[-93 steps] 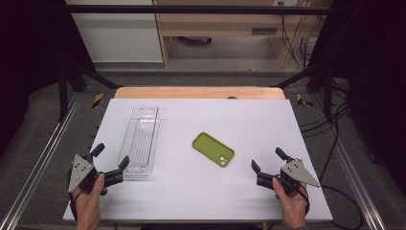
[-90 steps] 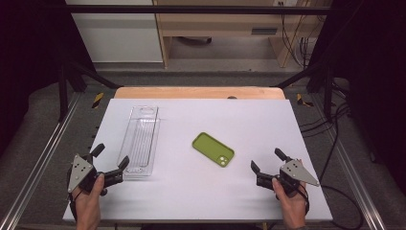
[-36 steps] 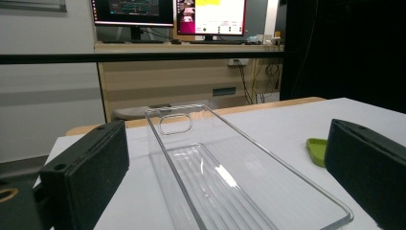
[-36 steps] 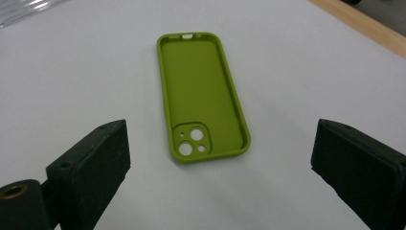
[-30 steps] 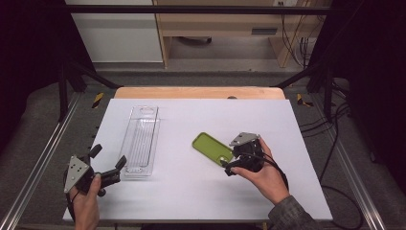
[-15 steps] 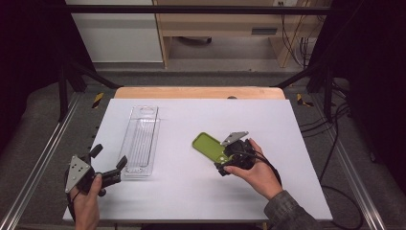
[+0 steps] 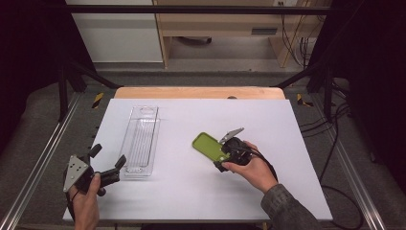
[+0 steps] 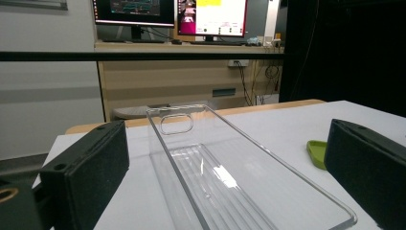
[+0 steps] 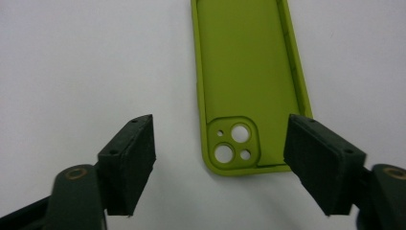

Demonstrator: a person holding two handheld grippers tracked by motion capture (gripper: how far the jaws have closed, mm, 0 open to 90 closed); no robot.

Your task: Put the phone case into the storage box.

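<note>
Item 1, phone case [image 7: 207, 145]: green, lay open side up on the white bench [image 7: 191, 191], right of centre. In the high view its near end was covered by the right gripper [image 7: 219, 158] and the hand behind it, so the camera cut-out could not be seen there. In the right gripper view [image 9: 218, 158] the far end of the case [image 9: 246, 72] ran off the top edge; the camera cut-out end lay between the two pads. In the left gripper view just a small green corner [image 8: 317, 152] showed, the remainder behind the right-hand pad.

Item 2, tray [image 7: 140, 141]: clear plastic, long and narrow, lay left of centre, well apart from the case. Its edges were faint against the white surface. In the left gripper view [image 8: 230, 191] its near end was cut off at the bottom edge.

Item 3, right gripper: jaws had just been closing and stood partly apart, with the case's camera end between them. The right pad lay just beside, perhaps touching, the case's corner; contact could not be made out. The left pad was clear of the case. No grip was seen.

Item 4, left gripper [image 7: 107, 160]: jaws wide apart, nothing held, pointed along the tray's near end [image 8: 225, 191]. It sat at the bench's near left corner.
</note>
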